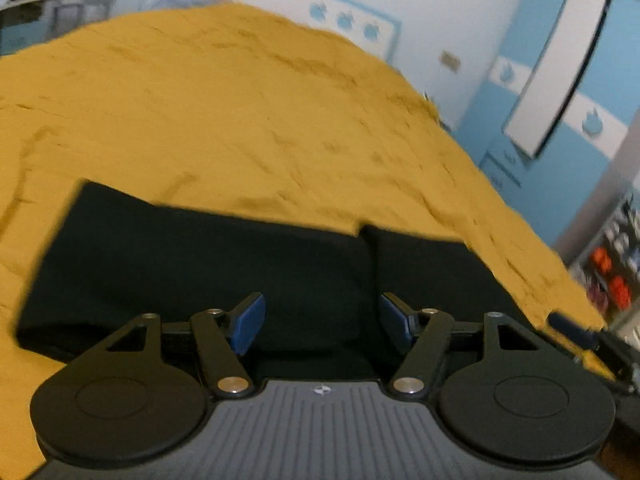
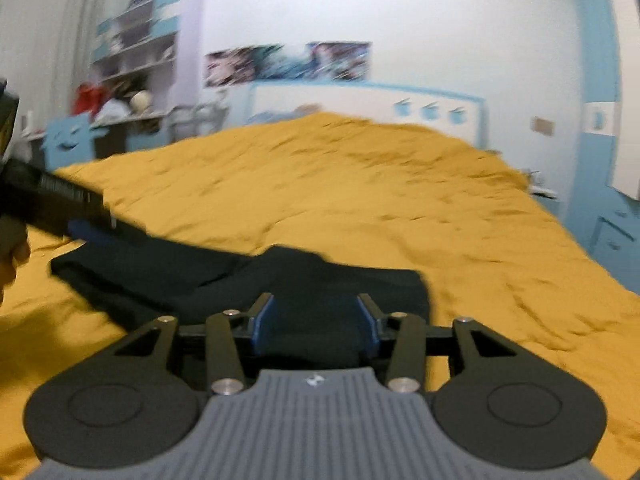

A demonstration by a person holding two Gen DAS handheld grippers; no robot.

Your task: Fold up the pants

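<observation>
Black pants [image 1: 200,260] lie folded across a mustard-yellow bedspread [image 1: 240,100], with a seam between two layers near the middle. My left gripper [image 1: 322,308] hovers over them, its blue pads wide apart and nothing between them. In the right wrist view the pants [image 2: 160,276] stretch off to the left. My right gripper [image 2: 316,312] stands open at their right end, and a bunch of black cloth lies between its pads. The left gripper's blue finger [image 2: 86,234] shows over the pants' far left end, with a hand [image 2: 12,252] at the edge.
The bedspread [image 2: 360,200] covers the whole bed and runs back to a white headboard with blue trim [image 2: 360,104]. A blue and white wardrobe [image 1: 560,100] stands to the right. Cluttered shelves [image 2: 132,52] are at the far left.
</observation>
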